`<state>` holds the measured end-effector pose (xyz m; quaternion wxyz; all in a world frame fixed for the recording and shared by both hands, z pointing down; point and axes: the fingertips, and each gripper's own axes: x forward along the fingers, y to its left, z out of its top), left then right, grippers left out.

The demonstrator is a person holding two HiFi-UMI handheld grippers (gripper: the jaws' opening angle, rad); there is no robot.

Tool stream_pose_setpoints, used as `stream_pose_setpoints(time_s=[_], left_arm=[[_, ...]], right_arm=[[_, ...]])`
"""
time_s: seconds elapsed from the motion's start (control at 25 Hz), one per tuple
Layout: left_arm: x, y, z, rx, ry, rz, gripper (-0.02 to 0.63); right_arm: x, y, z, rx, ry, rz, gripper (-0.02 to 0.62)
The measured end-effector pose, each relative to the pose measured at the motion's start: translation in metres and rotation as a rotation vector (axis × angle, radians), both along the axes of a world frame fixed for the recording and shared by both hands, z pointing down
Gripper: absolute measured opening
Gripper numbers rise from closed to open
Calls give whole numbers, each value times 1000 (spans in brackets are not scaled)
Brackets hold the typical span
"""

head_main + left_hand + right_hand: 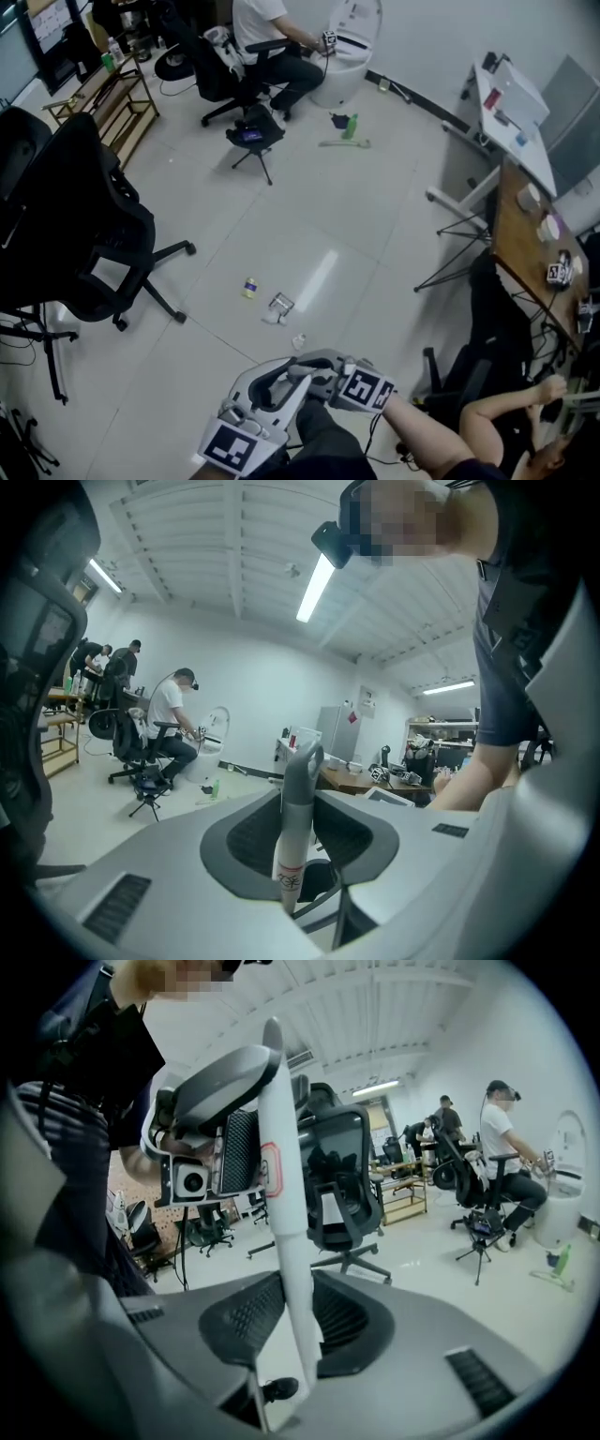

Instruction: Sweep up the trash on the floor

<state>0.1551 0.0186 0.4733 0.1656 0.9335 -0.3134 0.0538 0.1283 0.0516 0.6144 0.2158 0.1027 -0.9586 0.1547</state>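
Down at the bottom edge of the head view, the person's two grippers sit close side by side, each with one handle between its jaws. The left gripper is clamped on a short white handle with a grey looped end, which stands upright between its pads. The right gripper is closed round a long white pole that rises past the left gripper. Whether these are two tools or parts of one cannot be told.

Three pieces of trash lie on the pale tiled floor just ahead of the grippers: a small bottle, a crumpled wrapper beside it, and a tiny scrap nearest the grippers. Well apart from these, near the far wall, lie three more things: a green bottle, a dark item touching it, and a pale stick just below.

Open floor surrounds the near trash. On the left it is bounded by one black office chair, whose wheeled feet reach toward the bottle. On the right stand the thin legs of a wooden table, with a white table behind it. At the far end there are a low tripod stand and one seated person. A second person's forearm shows at the lower right.
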Motion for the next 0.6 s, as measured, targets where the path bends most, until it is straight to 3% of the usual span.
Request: stream_pose_setpoints(time_s=[0.24, 0.4, 0.6], left_arm=[[24, -25, 34, -24, 44, -18, 109], [35, -51, 45, 29, -1, 14, 106], [40, -77, 51, 31, -26, 11, 101]], right_arm=[[31, -32, 33, -5, 15, 20, 114], [37, -60, 42, 17, 18, 33, 112], [37, -80, 50, 21, 11, 24, 109]])
